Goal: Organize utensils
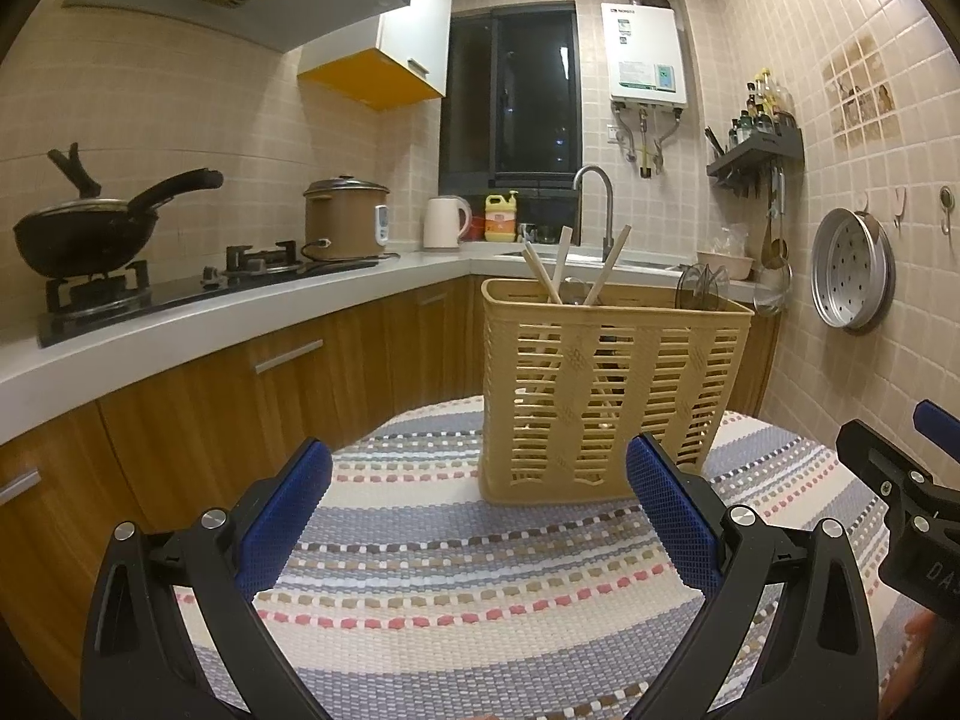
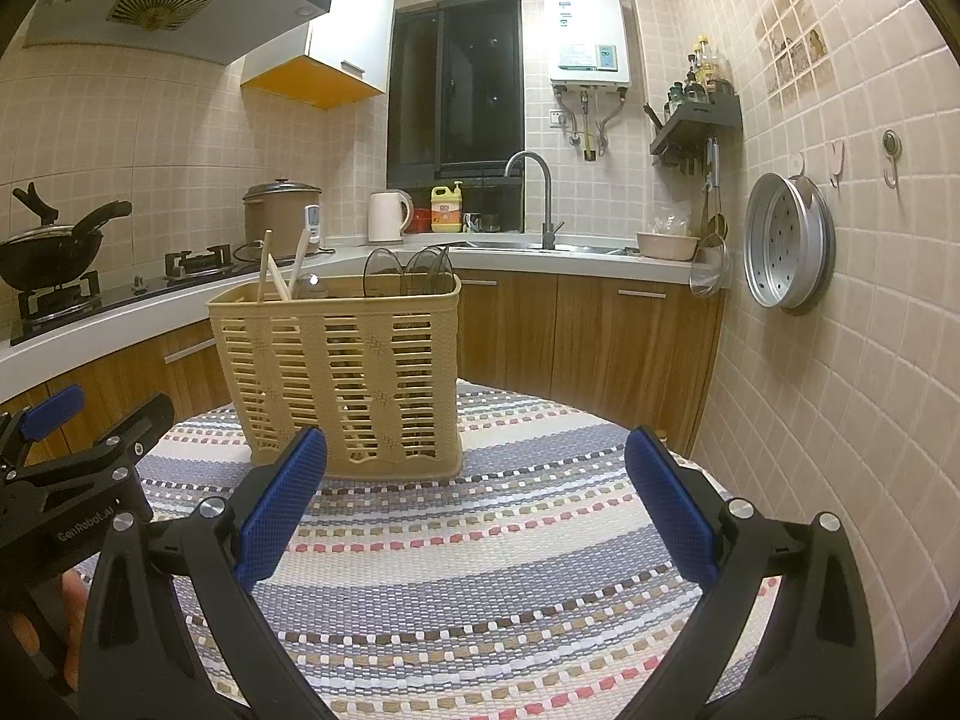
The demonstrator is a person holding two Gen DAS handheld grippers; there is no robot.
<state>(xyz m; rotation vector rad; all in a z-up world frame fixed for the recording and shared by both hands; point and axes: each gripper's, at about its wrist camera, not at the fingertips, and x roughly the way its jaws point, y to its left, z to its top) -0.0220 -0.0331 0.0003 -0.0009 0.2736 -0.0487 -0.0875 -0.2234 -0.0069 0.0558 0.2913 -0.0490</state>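
Note:
A tan slotted plastic utensil basket (image 1: 606, 396) stands upright on a round table with a striped woven cloth (image 1: 456, 570). Wooden chopsticks (image 1: 612, 267) and a metal spoon stick out of its left end, dark translucent spoons (image 1: 702, 288) out of its right end. My left gripper (image 1: 480, 480) is open and empty, low over the cloth just in front of the basket. In the right wrist view the basket (image 2: 342, 378) is ahead and to the left, with chopsticks (image 2: 282, 267) and dark spoons (image 2: 408, 270). My right gripper (image 2: 477, 468) is open and empty over the cloth (image 2: 492, 570).
A kitchen counter (image 1: 240, 312) runs along the left and back, with a wok (image 1: 84, 234), rice cooker (image 1: 342, 219), kettle (image 1: 444, 222) and sink tap (image 1: 594, 204). A steamer tray (image 2: 786, 240) hangs on the right wall. The right gripper's body (image 1: 900, 498) shows at the left view's right edge.

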